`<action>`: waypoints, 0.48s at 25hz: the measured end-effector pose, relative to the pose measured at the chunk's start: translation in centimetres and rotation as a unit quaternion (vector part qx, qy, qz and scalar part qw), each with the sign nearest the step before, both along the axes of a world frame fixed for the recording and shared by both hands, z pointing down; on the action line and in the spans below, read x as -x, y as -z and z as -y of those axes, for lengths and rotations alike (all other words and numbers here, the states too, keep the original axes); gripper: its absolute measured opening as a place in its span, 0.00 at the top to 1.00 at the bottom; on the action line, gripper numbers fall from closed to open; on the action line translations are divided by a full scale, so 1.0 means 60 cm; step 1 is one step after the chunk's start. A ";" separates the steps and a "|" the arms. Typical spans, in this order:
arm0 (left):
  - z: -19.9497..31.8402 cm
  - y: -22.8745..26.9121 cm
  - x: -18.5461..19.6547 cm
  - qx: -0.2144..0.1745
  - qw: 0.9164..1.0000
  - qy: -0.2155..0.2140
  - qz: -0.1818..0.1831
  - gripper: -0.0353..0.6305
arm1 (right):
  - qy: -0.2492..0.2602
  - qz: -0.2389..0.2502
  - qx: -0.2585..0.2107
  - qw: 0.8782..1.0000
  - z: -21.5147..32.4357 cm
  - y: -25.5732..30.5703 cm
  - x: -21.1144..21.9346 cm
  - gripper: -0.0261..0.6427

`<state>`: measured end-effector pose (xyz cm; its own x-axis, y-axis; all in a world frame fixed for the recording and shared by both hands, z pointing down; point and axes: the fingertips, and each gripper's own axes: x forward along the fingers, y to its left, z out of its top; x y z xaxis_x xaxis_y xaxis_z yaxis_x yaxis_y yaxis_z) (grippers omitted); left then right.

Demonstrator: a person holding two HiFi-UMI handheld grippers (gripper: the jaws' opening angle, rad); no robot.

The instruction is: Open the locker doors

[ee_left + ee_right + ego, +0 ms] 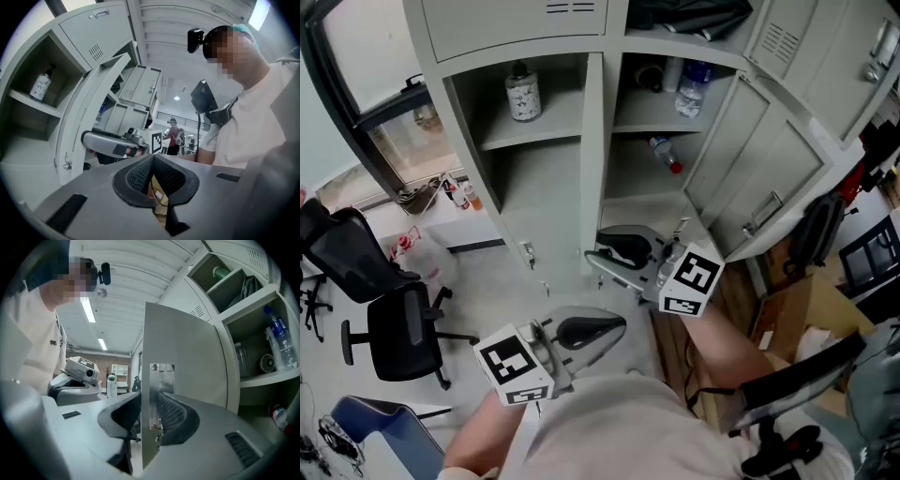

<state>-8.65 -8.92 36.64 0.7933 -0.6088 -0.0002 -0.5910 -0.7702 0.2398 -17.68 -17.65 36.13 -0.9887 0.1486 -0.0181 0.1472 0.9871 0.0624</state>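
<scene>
At the centre of the head view a pale grey metal locker door (592, 169) stands swung out toward the person and is seen nearly edge-on. The lower part of its free edge sits between the jaws of the right gripper (609, 251). In the right gripper view those jaws are partway apart and clamped on that edge, one pad on each face, right by a shiny metal latch plate (161, 390). The left gripper (602, 328) sits lower in the frame, just left of centre, apart from the door. Its fingertips meet, with nothing between them. The tall grey metal locker (434, 70) fills the top of the frame. It holds a white bottle with a black cap (523, 92) on the upper left shelf and a clear plastic water bottle (694, 86) at upper right. A second grey door (750, 169) hangs wide open at the right.
</scene>
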 end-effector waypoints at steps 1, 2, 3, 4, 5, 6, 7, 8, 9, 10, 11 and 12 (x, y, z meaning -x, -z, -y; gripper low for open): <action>0.006 -0.001 -0.009 0.000 1.000 0.004 0.000 0.93 | 0.010 0.000 0.001 1.000 0.004 0.000 -0.010 0.81; 0.011 -0.001 -0.018 0.001 1.000 0.008 -0.001 0.93 | 0.020 0.001 0.001 1.000 0.008 0.000 -0.019 0.81; 0.016 -0.002 -0.026 0.002 1.000 0.012 -0.001 0.93 | 0.030 0.001 0.001 1.000 0.012 0.000 -0.028 0.81; 0.021 -0.003 -0.033 0.003 1.000 0.016 0.000 0.93 | 0.039 0.002 0.001 0.999 0.016 0.000 -0.036 0.81; 0.026 -0.004 -0.040 0.005 1.000 0.021 0.000 0.93 | 0.048 0.002 0.002 0.999 0.019 0.000 -0.043 0.81; 0.030 -0.005 -0.047 0.007 1.000 0.026 0.001 0.93 | 0.056 0.004 0.003 0.998 0.023 0.000 -0.049 0.81; 0.035 -0.006 -0.054 0.008 1.000 0.030 0.002 0.93 | 0.063 0.005 0.005 0.998 0.026 0.000 -0.056 0.81; 0.040 -0.007 -0.060 0.010 0.999 0.035 0.003 0.93 | 0.068 0.008 0.007 0.998 0.030 0.000 -0.062 0.81; 0.045 -0.007 -0.066 0.010 0.999 0.040 0.003 0.93 | 0.073 0.011 0.009 0.997 0.033 0.000 -0.067 0.81; 0.050 -0.007 -0.071 0.011 0.999 0.044 0.004 0.93 | 0.077 0.014 0.010 0.997 0.037 0.000 -0.072 0.81; 0.055 -0.007 -0.077 0.011 0.999 0.049 0.004 0.93 | 0.081 0.016 0.012 0.997 0.040 0.000 -0.077 0.81; 0.060 -0.007 -0.082 0.012 0.998 0.053 0.005 0.93 | 0.085 0.018 0.013 0.996 0.043 0.000 -0.082 0.81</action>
<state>-3.74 -12.50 37.08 0.7239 -0.6896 0.0223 -0.6716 -0.6969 0.2514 -12.78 -20.23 36.10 -0.9480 0.3127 -0.0598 0.3103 0.9495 0.0459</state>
